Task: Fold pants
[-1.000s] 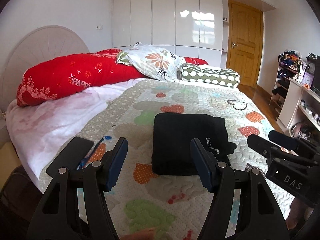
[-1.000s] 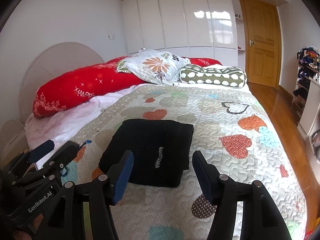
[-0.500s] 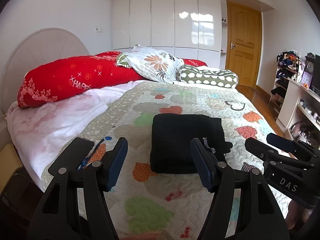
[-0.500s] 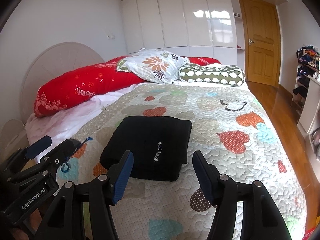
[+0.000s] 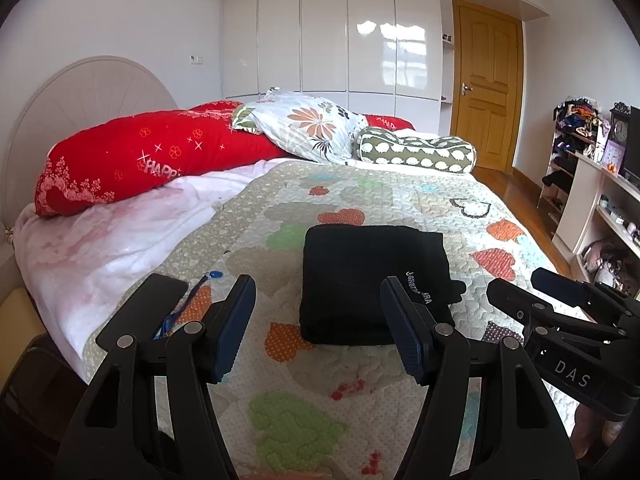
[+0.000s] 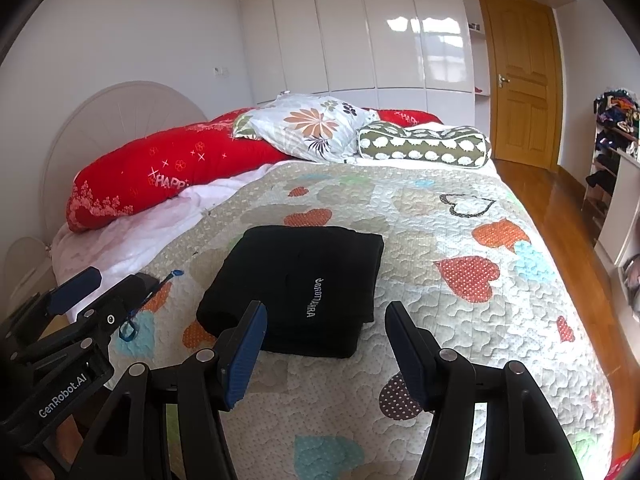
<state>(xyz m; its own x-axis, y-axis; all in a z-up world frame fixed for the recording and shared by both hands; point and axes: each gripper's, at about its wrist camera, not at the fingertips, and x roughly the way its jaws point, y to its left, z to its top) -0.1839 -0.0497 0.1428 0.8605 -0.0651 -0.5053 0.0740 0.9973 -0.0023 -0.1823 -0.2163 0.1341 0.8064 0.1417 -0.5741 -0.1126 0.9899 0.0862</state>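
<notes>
Pants [image 5: 372,280], black and already folded into a compact rectangle, are lying on the heart-patterned quilt [image 5: 360,412] in the left wrist view, so we are judging the folding itself finished, with at most a tidy-up or a carry-off left. We are holding the left gripper [image 5: 318,326] above the near edge of the bed, tilted downward, its jaws standing apart and empty, the bundle lying beyond them and untouched. To its right the right gripper [image 5: 536,284] is hovering just as idle. In the right wrist view we are seeing the same bundle [image 6: 296,288] sitting near the middle of the quilt [image 6: 460,320], its printed label facing up. Our right gripper [image 6: 324,338] is pointing down toward it with jaws parted and nothing between them, and the left gripper [image 6: 102,286] is showing at the lower left.
</notes>
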